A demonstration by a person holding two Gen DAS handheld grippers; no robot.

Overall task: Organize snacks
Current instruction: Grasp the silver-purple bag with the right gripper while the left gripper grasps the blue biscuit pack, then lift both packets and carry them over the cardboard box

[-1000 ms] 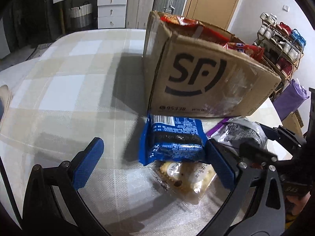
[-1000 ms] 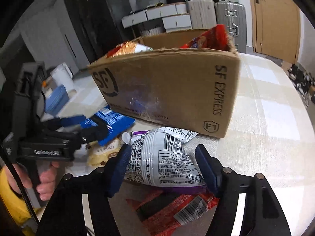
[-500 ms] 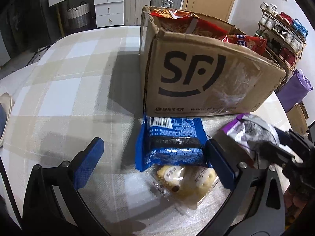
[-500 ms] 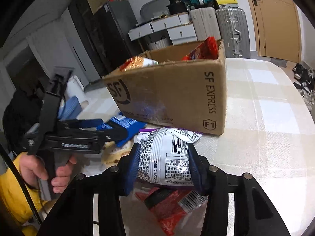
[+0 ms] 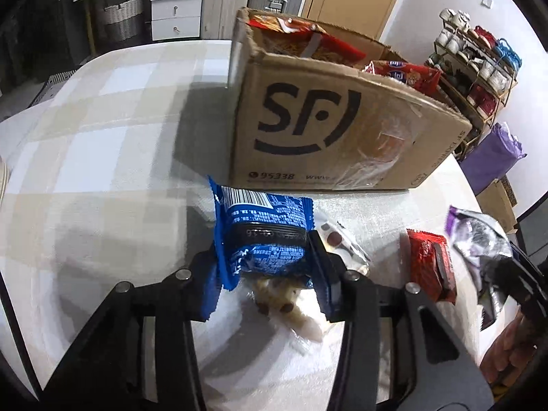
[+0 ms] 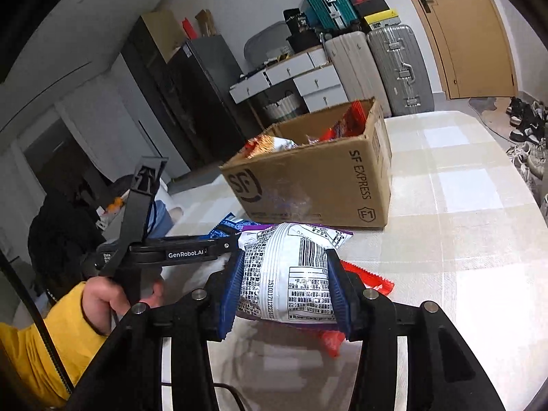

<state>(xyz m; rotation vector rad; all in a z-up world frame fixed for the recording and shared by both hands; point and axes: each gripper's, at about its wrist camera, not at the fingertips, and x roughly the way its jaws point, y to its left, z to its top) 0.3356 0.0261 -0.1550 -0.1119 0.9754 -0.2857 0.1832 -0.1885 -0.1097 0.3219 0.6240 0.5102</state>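
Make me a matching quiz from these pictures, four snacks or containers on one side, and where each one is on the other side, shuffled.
Things:
1. blue packet
2. silver and purple bag
3. cardboard box
4. red packet

Places:
A. lying free on the table, no tongs on it
B. between the pads of the right tongs
C. standing on the table with red snack bags inside
D. between the closing pads of the left tongs

Pairs: 1-D, 2-B, 3-C, 4-A
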